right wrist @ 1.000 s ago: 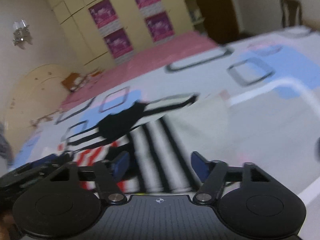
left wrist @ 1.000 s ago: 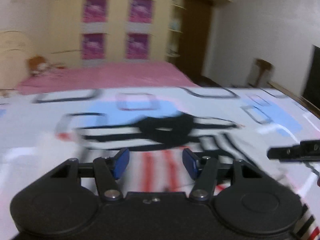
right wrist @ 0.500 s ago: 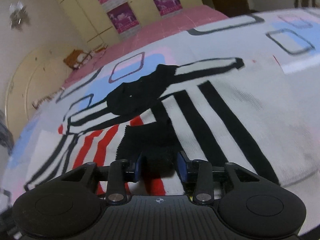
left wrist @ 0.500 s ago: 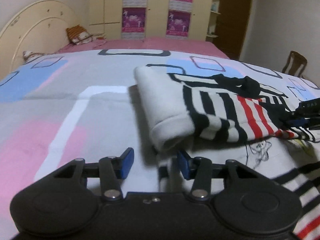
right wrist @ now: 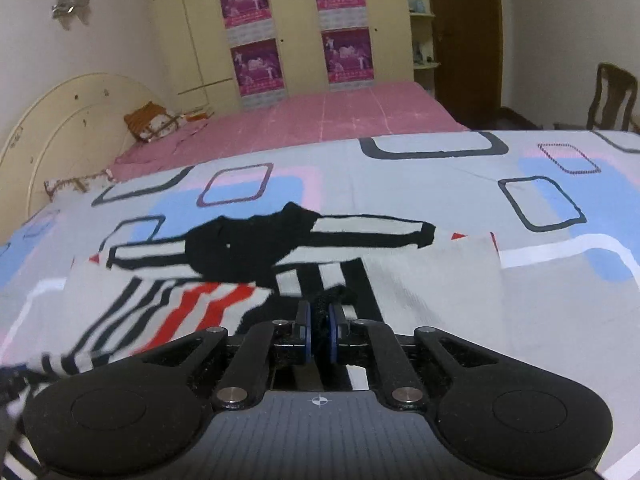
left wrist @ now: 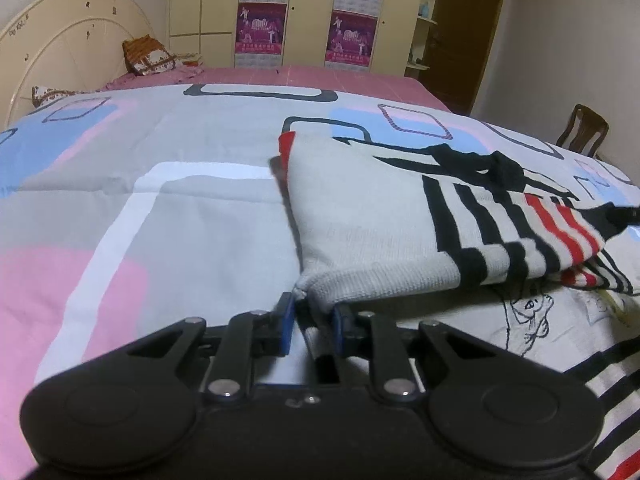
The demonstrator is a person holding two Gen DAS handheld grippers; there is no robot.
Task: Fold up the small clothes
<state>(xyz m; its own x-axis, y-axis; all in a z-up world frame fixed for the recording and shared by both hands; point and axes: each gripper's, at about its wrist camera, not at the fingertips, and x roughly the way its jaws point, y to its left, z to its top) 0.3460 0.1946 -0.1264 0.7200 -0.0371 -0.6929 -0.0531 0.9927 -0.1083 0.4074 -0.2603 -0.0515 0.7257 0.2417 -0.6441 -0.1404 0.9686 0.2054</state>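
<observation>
A small cream sweater [left wrist: 376, 232] with black and red stripes lies partly folded on the patterned bedspread [left wrist: 168, 208]. My left gripper [left wrist: 311, 322] is shut on the sweater's cream lower corner, at its left edge. In the right wrist view the sweater [right wrist: 432, 280] spreads out ahead, with its black collar [right wrist: 240, 252] at the far side. My right gripper [right wrist: 319, 334] is shut on a bunched black fold of the sweater near the red stripes [right wrist: 200, 304].
A pink bed sheet [right wrist: 340, 116] lies beyond the bedspread, with a cream headboard [left wrist: 60, 48] and cushions at the left. A wardrobe with purple posters [right wrist: 280, 28] stands behind. A wooden chair [right wrist: 612, 96] is at the right.
Both grippers have closed on the sweater: the left on the cream corner, the right on the black fold. The near part now lifts slightly off the bedspread.
</observation>
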